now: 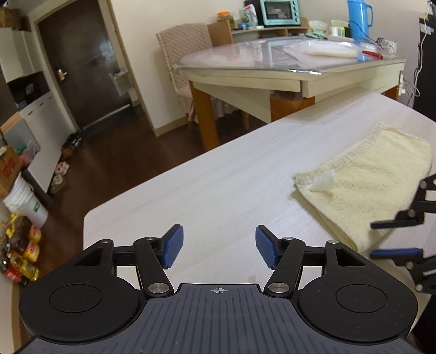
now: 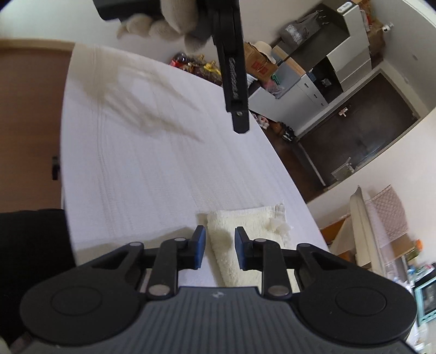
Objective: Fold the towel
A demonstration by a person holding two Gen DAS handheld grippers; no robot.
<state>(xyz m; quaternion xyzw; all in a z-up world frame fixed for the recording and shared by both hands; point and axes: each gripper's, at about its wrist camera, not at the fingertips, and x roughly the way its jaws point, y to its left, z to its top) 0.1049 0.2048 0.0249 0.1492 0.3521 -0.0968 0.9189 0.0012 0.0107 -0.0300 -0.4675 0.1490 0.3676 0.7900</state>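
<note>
Left wrist view: the left gripper [image 1: 219, 246] hangs over the bare white table [image 1: 218, 177] with its blue pads [image 1: 174, 246] set wide apart and nothing between them. The towel [image 1: 365, 188], pale yellow and already folded into a thick oblong, lies flat on the right part of the table, well to the right of these jaws. A small white tag [image 1: 323, 181] sticks out near its left corner. At the right edge of the picture the right gripper [image 1: 395, 238] shows side-on, one blue-padded finger under a black one, over the near edge of the towel; whether it touches the cloth cannot be told from here. Beyond the table stand a second, glass-topped table [image 1: 286, 68], a chair with a quilted cover [image 1: 185, 54], a dark door [image 1: 81, 70], a blue jug [image 1: 358, 19] and a mint-green oven [image 1: 278, 12]. Bottles [image 1: 20, 245] and a white bucket [image 1: 23, 201] sit on the floor at left.

Right wrist view: the right gripper [image 2: 218, 252] stands right over the folded towel [image 2: 237, 239], its jaws narrowed but with a clear gap. A strip of towel shows in that gap, lying on the table [image 2: 136, 163] below; the pads [image 2: 200, 249] do not press on it, so it holds nothing. The white tag [image 2: 278, 226] lies just right of the right pad. At the top a gloved hand [image 2: 166, 24] holds the left gripper [image 2: 235, 89], seen edge-on as a black bar above the table, its shadow spread on the cloth beneath
</note>
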